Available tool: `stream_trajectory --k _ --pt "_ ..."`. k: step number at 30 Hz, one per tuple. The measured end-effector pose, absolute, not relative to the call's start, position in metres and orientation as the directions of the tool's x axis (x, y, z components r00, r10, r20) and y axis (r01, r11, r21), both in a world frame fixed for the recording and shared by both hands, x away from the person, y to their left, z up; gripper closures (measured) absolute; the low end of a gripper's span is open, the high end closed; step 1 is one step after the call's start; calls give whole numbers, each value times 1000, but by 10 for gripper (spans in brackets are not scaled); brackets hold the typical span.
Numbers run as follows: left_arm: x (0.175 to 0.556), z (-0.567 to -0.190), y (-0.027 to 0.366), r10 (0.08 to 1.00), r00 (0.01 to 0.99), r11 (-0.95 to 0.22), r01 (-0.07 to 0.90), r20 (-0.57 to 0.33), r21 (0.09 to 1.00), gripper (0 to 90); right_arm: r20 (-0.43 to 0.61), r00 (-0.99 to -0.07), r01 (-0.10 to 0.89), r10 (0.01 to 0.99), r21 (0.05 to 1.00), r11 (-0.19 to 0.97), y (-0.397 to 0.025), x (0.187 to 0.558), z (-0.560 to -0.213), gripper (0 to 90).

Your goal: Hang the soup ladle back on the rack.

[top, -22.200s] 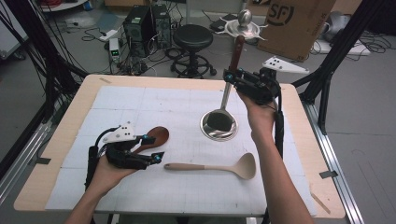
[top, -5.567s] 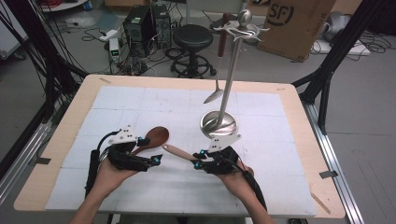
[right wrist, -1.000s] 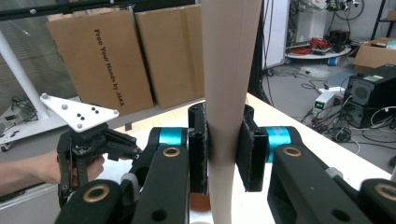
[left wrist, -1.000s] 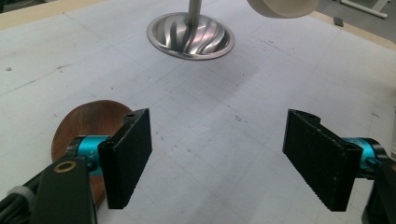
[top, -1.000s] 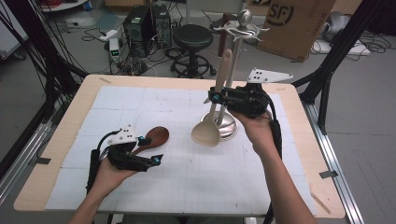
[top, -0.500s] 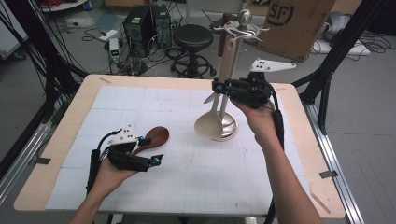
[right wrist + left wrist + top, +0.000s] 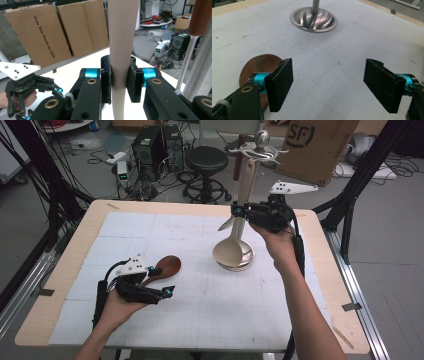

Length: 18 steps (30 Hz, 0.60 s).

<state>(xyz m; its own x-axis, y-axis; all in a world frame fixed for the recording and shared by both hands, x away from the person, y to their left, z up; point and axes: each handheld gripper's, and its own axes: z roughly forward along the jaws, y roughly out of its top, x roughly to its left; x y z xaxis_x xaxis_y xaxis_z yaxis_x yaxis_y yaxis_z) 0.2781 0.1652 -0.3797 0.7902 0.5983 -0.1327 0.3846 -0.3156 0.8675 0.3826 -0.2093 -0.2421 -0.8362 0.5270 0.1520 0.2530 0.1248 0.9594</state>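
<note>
We are at a wooden table (image 7: 60, 270) covered by a white gridded mat, in a workshop with cardboard boxes (image 7: 315, 142) and a black stool (image 7: 206, 160) behind it. Our landmark is the steel utensil stand (image 7: 235, 257). Just beside its pole, our right gripper (image 7: 239, 211) is clamped on the handle of the pale wooden spoon (image 7: 230, 251), held upright with its bowl over the stand's base. Well left of the stand and nearer us, our left gripper (image 7: 162, 282) rests with jaws spread wide, empty, against the dark wooden spoon (image 7: 167, 266) lying on the mat.
</note>
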Motion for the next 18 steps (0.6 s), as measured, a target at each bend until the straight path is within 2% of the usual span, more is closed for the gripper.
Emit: stream_trajectory --k 18 --pt "278 -380 165 597 791 -314 385 -135 868 245 124 -808 252 577 957 147 -215 388 -244 734"
